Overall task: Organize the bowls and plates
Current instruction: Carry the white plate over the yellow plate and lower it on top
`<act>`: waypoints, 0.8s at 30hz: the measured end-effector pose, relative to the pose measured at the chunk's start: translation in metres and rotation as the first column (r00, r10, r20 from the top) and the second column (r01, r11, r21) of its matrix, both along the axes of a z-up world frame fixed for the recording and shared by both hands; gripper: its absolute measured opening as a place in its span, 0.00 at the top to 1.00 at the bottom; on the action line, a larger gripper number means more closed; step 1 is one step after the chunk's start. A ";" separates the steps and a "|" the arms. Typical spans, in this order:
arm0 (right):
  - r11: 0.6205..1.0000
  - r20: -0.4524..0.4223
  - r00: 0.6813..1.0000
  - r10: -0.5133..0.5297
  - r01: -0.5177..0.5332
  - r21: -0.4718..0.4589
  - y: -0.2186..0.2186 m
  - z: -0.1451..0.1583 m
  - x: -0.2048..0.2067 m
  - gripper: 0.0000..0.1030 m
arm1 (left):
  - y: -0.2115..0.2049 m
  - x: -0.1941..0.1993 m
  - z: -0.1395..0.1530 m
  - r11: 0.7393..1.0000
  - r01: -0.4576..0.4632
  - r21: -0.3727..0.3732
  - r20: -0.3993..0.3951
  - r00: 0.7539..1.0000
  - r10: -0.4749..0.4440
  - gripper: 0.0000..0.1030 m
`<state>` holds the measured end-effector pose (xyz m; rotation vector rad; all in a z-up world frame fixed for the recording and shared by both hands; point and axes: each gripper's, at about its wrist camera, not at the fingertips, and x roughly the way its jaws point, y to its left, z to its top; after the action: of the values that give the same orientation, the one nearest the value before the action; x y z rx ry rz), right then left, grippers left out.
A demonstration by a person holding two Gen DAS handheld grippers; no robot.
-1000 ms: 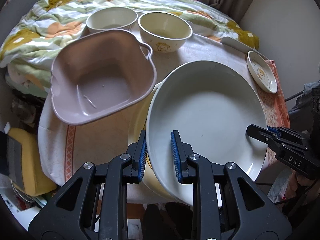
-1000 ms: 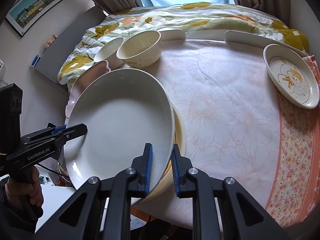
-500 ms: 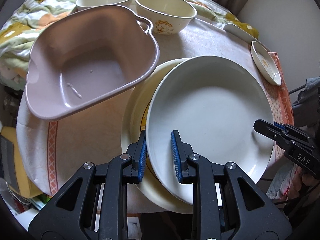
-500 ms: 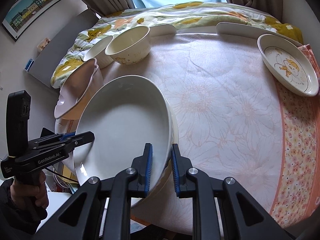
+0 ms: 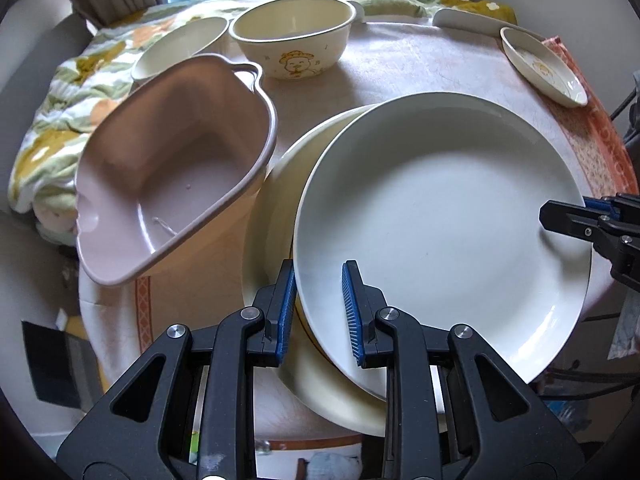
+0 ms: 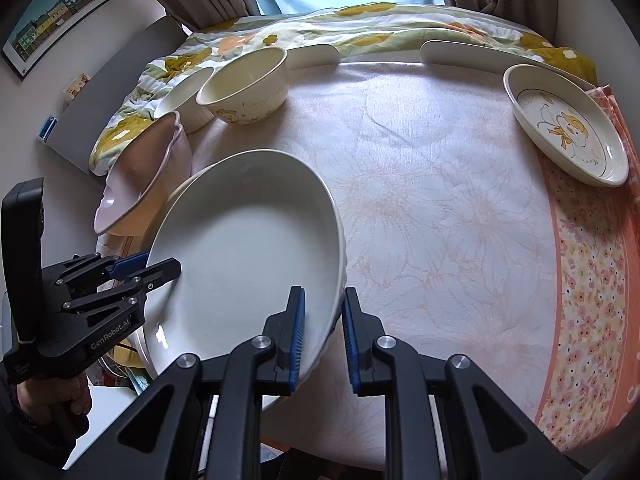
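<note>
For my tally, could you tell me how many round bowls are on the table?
2: a cream cartoon bowl at the far left side, and a plainer cream bowl touching its left. Others may be hidden.

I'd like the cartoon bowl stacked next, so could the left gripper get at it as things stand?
Probably not yet: the left gripper straddles the white plate's rim, and the pink basin crowds the left of the way to the cartoon bowl.
</note>
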<state>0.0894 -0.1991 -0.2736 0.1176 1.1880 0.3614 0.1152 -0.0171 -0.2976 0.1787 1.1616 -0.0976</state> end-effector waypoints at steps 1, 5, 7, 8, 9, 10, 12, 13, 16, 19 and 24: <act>1.000 0.000 1.000 0.000 0.000 -0.003 0.000 -0.001 0.000 0.84 | -0.003 -0.001 0.000 1.000 0.010 0.026 0.009 1.000 -0.010 0.80; 1.000 0.008 1.000 0.000 0.000 -0.020 0.002 -0.001 0.000 0.83 | -0.007 -0.002 0.001 0.997 0.025 0.071 0.026 0.999 -0.027 0.80; 0.999 0.015 1.000 0.005 -0.005 -0.035 0.004 0.000 -0.001 0.83 | -0.008 -0.002 0.001 0.995 0.029 0.096 0.038 0.999 -0.033 0.80; 0.999 0.021 1.000 0.013 -0.011 -0.050 0.006 0.000 -0.001 0.83 | -0.008 -0.003 0.001 0.993 0.031 0.115 0.046 0.998 -0.037 0.80; 0.997 0.030 0.999 0.026 -0.023 -0.076 0.010 0.001 -0.002 0.83 | -0.008 -0.005 0.001 0.991 0.033 0.129 0.052 0.998 -0.040 0.80; 0.994 0.042 0.998 0.040 -0.036 -0.105 0.014 0.002 -0.002 0.83 | -0.008 -0.005 0.001 0.990 0.035 0.136 0.057 0.997 -0.043 0.80; 0.986 0.062 0.996 0.064 -0.054 -0.156 0.021 0.001 -0.004 0.83 | -0.007 -0.007 0.001 0.990 0.038 0.133 0.062 0.997 -0.047 0.80; 0.984 0.067 0.995 0.068 -0.056 -0.169 0.022 0.001 -0.004 0.83 | -0.007 -0.007 0.001 0.990 0.039 0.137 0.063 0.997 -0.047 0.80; 0.981 0.073 0.995 0.073 -0.059 -0.185 0.023 0.000 -0.003 0.83 | -0.010 -0.008 0.001 0.987 0.043 0.155 0.066 0.996 -0.054 0.80; 0.976 0.086 0.993 0.082 -0.063 -0.210 0.027 0.000 -0.005 0.83 | -0.014 -0.010 0.002 0.981 0.051 0.187 0.085 0.994 -0.068 0.80; 0.969 0.099 0.991 0.088 -0.062 -0.239 0.030 -0.001 -0.007 0.83 | -0.016 -0.012 0.002 0.971 0.053 0.232 0.105 0.991 -0.079 0.80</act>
<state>0.0828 -0.1687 -0.2742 -0.1519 1.1203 0.2871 0.1033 -0.0329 -0.2955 0.4220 1.0515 -0.0115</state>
